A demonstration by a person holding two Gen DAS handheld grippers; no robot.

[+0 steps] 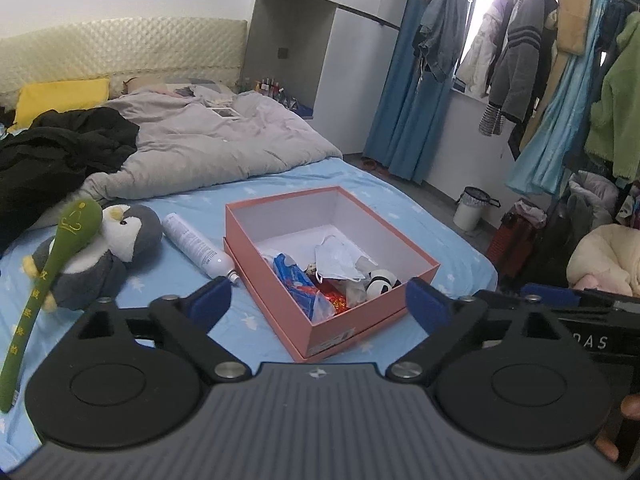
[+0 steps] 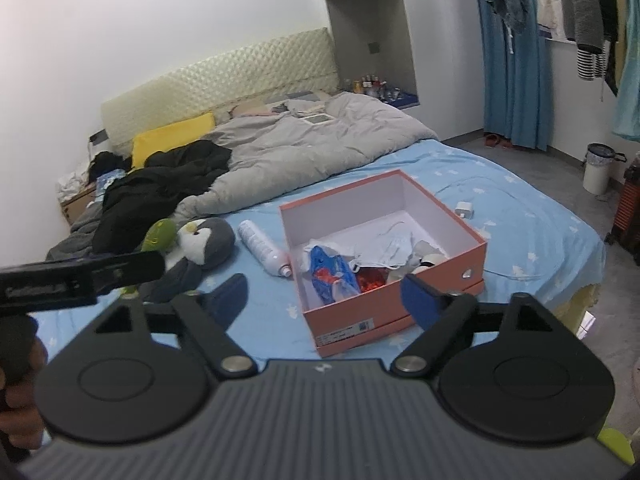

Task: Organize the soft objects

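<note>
A pink open box (image 1: 280, 280) (image 2: 360, 316) stands on the blue bed sheet and holds a white face mask (image 1: 340, 258), a blue packet (image 1: 296, 278), a red item and a small panda toy (image 1: 380, 282). A grey penguin plush (image 1: 112, 248) (image 2: 208, 240) lies left of the box with a long green plush (image 1: 48, 272) across it. A white bottle (image 1: 198, 246) (image 2: 264, 248) lies between the plush and the box. My left gripper (image 1: 320, 300) is open and empty, just short of the box. My right gripper (image 2: 326, 298) is open and empty, over the box's near corner.
A grey duvet (image 1: 208, 144), black clothing (image 1: 52, 160) and a yellow pillow (image 1: 60, 96) cover the far half of the bed. A white charger (image 2: 465, 209) lies right of the box. Hanging clothes (image 1: 560, 80), a white bin (image 1: 474, 208) and a red suitcase stand to the right.
</note>
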